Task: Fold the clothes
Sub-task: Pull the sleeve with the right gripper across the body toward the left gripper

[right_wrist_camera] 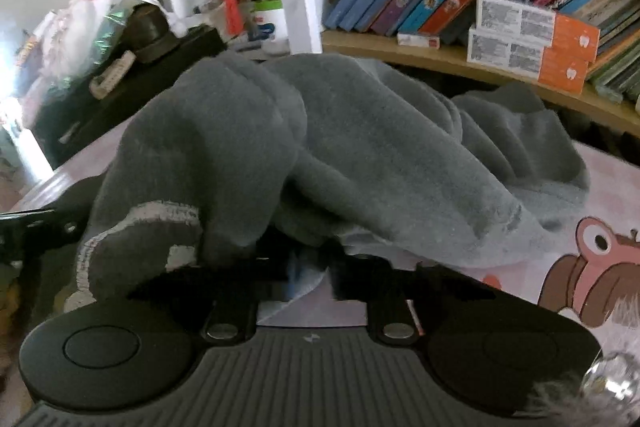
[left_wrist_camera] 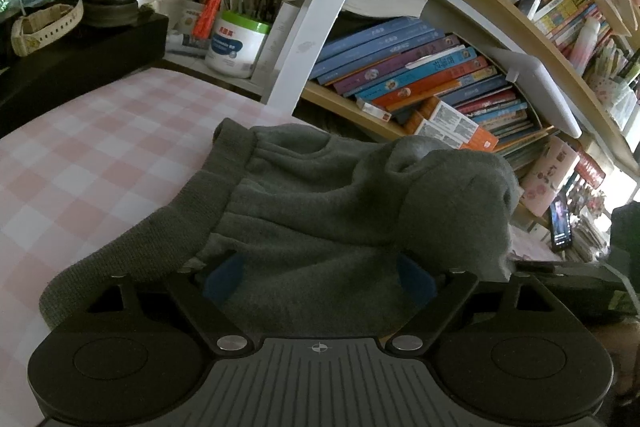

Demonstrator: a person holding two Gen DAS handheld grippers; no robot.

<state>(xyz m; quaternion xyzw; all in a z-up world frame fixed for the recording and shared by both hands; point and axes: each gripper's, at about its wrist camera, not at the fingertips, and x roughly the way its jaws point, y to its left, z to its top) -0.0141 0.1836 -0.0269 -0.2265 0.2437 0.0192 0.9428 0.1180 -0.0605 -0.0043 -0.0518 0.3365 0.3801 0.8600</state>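
A dark grey fleece garment [left_wrist_camera: 320, 211] with a ribbed waistband [left_wrist_camera: 160, 227] lies bunched on a pink-and-white checked table cover [left_wrist_camera: 80, 155]. My left gripper [left_wrist_camera: 318, 275] sits low against it, its blue-padded fingers [left_wrist_camera: 222, 277] spread wide with cloth draped between and over them. In the right wrist view the same garment [right_wrist_camera: 340, 147] is heaped over my right gripper [right_wrist_camera: 310, 267]. Its jaws stand close together on a fold of the cloth, and their tips are hidden under the fabric. A light hem edge [right_wrist_camera: 132, 223] hangs at the left.
A bookshelf full of books [left_wrist_camera: 420, 75] stands right behind the table, with a white upright post [left_wrist_camera: 316, 19]. Pen cups and a white jar [left_wrist_camera: 236, 43] sit at the back left beside a black box [left_wrist_camera: 80, 63]. Orange-and-white cartons [right_wrist_camera: 532, 39] lie on the shelf. A cartoon print [right_wrist_camera: 592, 267] shows on the cover.
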